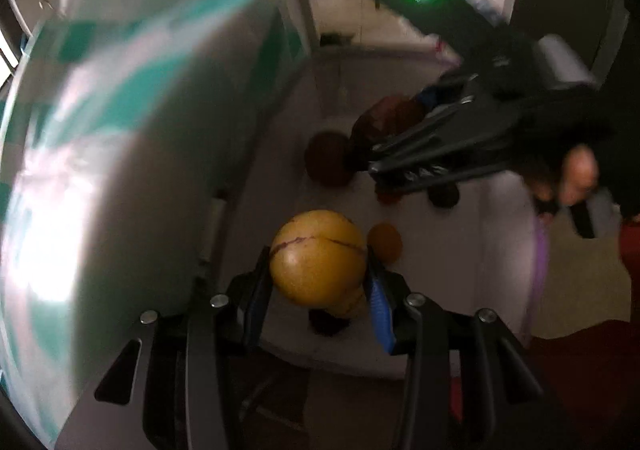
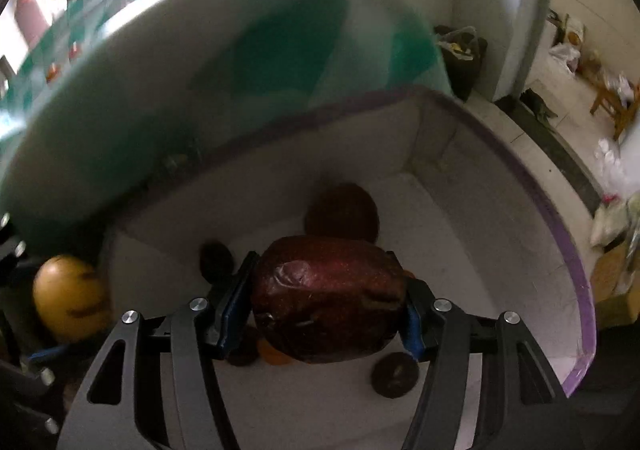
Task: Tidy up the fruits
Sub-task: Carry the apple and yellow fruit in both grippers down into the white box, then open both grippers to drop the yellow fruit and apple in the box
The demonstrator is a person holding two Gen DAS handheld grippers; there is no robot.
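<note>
Green-white checked cloth (image 2: 240, 50) blurred; wooden chair (image 2: 612, 102), plastic bags (image 2: 566, 50) on floor.

- Left wrist view is aimed steeply down along its fingers, close over the white bin (image 1: 500, 250).
- Right wrist view is tilted down likewise, close into the bin (image 2: 500, 178).
- Shared: bin floor, the yellow fruit (image 1: 318, 264) (image 2: 70, 296).

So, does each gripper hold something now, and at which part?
Yes. The left gripper clamps a yellow fruit across its two sides. The right gripper clamps a dark red fruit across its sides.
</note>
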